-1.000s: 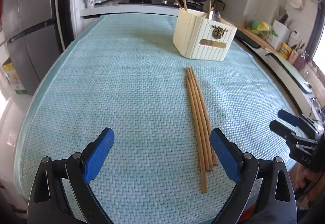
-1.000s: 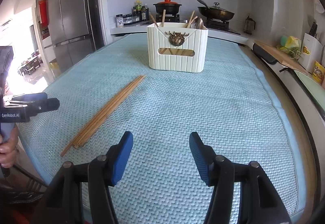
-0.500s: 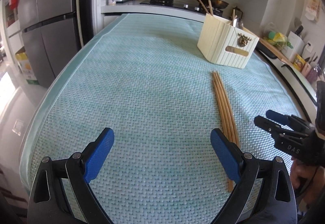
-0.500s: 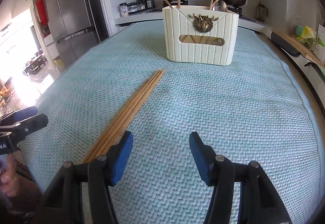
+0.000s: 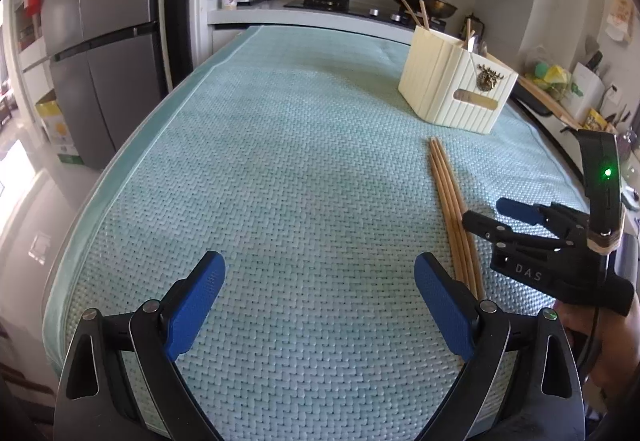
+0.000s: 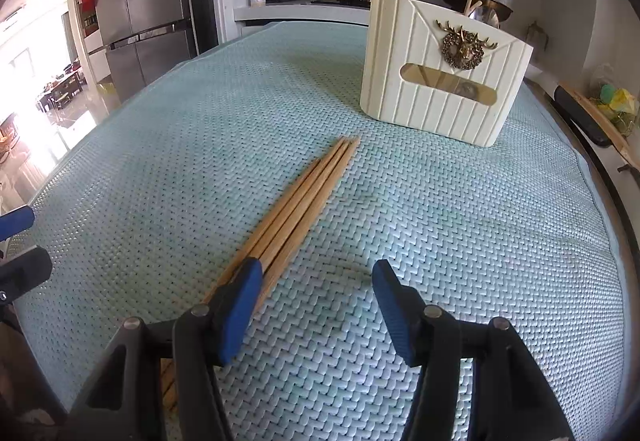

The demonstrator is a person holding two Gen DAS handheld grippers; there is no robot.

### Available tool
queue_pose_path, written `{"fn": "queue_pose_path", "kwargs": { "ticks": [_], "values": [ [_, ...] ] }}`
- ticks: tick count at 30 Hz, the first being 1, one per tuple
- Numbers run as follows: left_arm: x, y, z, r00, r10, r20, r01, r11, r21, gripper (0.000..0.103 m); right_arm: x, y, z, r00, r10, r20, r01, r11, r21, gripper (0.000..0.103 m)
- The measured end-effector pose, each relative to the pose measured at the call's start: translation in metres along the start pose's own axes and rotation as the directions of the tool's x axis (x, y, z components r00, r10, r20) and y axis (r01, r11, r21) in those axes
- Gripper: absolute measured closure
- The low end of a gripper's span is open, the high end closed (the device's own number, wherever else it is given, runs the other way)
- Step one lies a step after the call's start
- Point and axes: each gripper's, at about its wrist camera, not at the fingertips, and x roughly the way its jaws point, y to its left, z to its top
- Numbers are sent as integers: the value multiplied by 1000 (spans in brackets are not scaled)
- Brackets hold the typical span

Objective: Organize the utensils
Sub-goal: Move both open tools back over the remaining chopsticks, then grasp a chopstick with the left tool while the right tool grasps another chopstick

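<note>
Four wooden chopsticks lie side by side in a tight bundle on the teal woven mat that covers the tabletop, their tips pointing toward one cream ribbed utensil holder. The right wrist view counts the four tips plainly; the left wrist view shows the same chopsticks partly behind the right gripper, so fewer can be told apart there. Only the left wrist view shows the right gripper from the side, reaching in low over the near ends of the bundle with its jaws spread apart. In its own view the right gripper is released, its left blue pad over the chopsticks' near ends. The left gripper hovers over bare mat, jaws wide apart and grasping nothing. The holder stands upright just beyond the bundle, with a few wooden sticks poking from its top and one brass deer-head emblem on its front.
</note>
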Motion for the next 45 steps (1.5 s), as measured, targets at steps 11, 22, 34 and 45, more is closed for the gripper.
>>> {"fn": "queue_pose_path", "kwargs": {
  "ticks": [11,22,34,45],
  "values": [
    [1,-4,-1,1000,-4,-8,4,1000,4,7,8,-18,-2,999,-34,-21,35,999,41,45],
    [12,-37,4,999,-38,-27,41,995,96,7,-7,-89,-23,996,-92,-8,90,954,284,68],
    [43,-68,14,995,-62,-83,74,986,147,7,-42,-148,-66,981,-190,-41,188,874,448,61],
    [72,-85,18,991,25,-129,3,977,211,6,-50,-131,-82,977,-208,51,171,902,397,55]
  ]
}}
